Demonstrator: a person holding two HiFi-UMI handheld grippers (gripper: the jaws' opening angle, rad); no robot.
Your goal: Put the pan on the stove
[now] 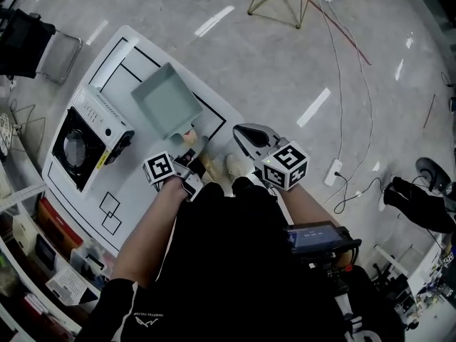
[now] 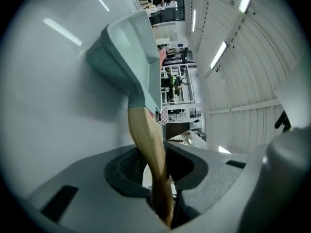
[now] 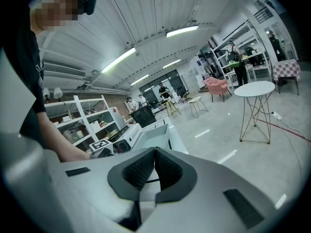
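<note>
White desk (image 1: 125, 187) on a glossy grey floor (image 1: 285, 70). At the desk's left end stood a white portable gas stove with a black burner (image 1: 85, 141). Right of it, apart, was the pale green square pan (image 1: 167, 102). The left gripper's (image 2: 155, 150) jaws clamped its wooden handle (image 2: 145, 132). The right gripper's (image 3: 154, 151) jaws were together, empty.

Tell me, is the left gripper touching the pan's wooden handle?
Touching. The left gripper view shows the wooden handle lying between the jaws of the left gripper, both pressing against it near its end.
</note>
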